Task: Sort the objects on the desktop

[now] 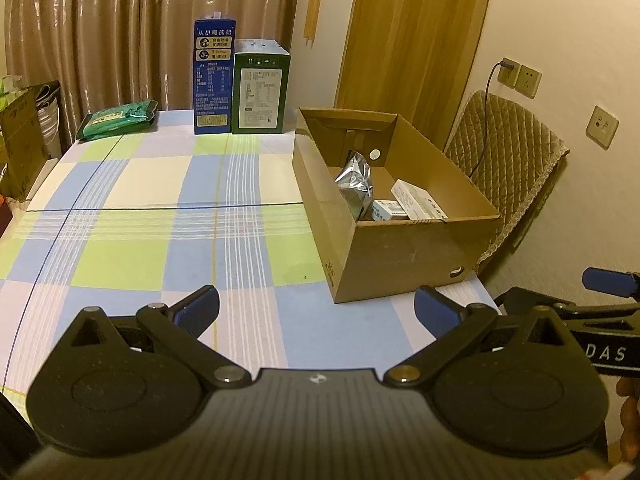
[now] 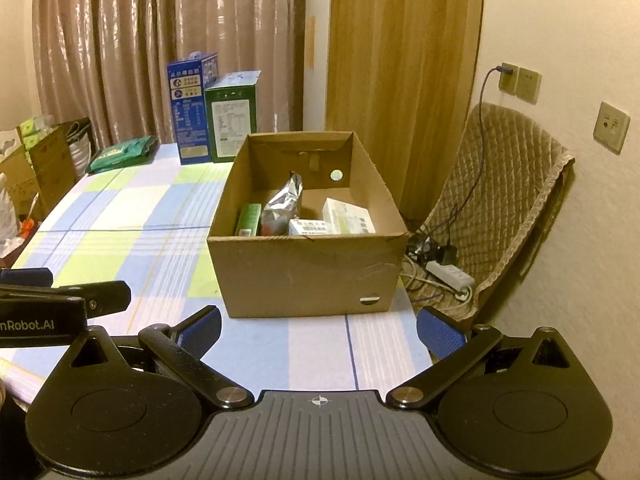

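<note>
Facing the cardboard box (image 2: 308, 272), right tool (image 2: 318, 330) wide apart, empty

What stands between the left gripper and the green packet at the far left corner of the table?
Nothing visible: only bare checked tablecloth lies between the open left gripper and the flat green plastic packet.
</note>
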`<state>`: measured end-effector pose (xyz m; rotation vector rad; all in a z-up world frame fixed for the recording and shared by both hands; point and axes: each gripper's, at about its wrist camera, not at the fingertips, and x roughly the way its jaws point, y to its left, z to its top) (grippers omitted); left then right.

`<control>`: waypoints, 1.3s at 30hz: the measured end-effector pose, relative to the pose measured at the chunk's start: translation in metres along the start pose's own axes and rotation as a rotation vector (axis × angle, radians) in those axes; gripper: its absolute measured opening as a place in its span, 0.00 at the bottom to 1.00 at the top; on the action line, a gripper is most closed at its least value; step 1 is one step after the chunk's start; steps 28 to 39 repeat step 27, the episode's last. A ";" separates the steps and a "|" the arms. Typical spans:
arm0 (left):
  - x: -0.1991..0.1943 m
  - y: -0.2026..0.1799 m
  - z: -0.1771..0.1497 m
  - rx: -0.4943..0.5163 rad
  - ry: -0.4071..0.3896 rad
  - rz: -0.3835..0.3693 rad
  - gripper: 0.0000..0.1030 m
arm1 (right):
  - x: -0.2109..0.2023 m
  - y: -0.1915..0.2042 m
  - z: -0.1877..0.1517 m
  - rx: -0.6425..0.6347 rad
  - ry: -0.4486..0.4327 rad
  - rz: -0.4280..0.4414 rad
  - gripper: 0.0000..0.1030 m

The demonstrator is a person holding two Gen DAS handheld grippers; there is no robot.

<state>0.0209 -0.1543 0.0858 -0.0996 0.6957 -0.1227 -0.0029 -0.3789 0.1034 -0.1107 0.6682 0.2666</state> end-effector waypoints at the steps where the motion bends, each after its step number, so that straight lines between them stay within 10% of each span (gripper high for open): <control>1: 0.000 0.000 0.000 0.000 -0.002 0.000 0.99 | 0.000 0.000 0.000 -0.001 0.002 0.000 0.98; 39: -0.005 -0.001 0.001 0.003 -0.047 -0.016 0.99 | 0.001 0.000 -0.003 -0.004 0.006 -0.011 0.98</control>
